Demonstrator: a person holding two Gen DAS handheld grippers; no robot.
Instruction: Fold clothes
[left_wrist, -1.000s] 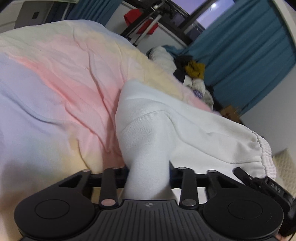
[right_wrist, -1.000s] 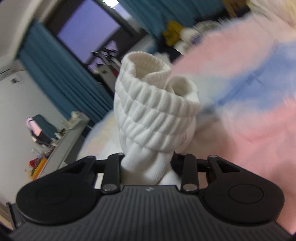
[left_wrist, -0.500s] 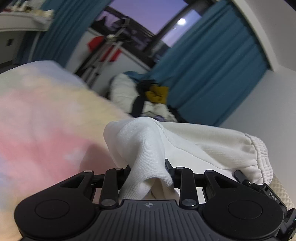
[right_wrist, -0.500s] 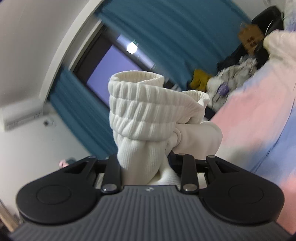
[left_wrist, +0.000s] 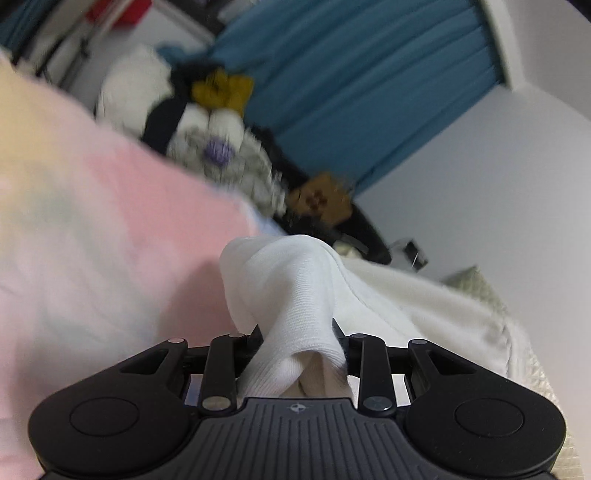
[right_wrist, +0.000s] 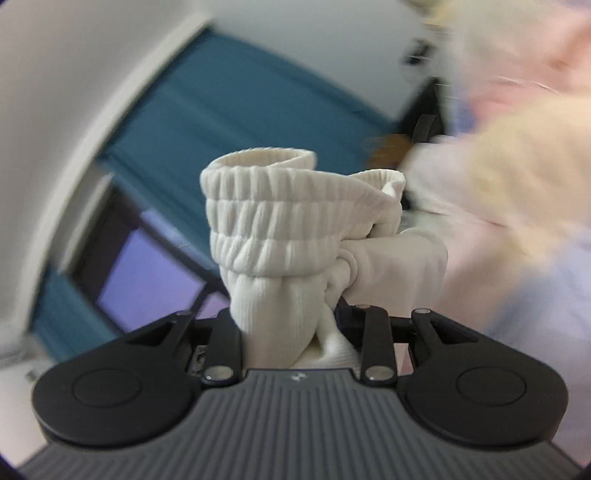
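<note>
Even, soft indoor light, no glare. Strong fisheye bending at edges; dark corners in the right wrist view. Heavy motion blur on the pastel pink-and-yellow bedsheet (left_wrist: 92, 229) and teal pleated curtain (right_wrist: 229, 110). The bunched white knitted garment (right_wrist: 280, 236) stays sharp, faint shadows in its folds.

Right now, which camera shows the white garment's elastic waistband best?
The right wrist view: the gathered waistband stands sharp and centred just above the right claw gripping it. The left wrist view shows only a blurred sliver of it at the garment's far right edge.
</note>
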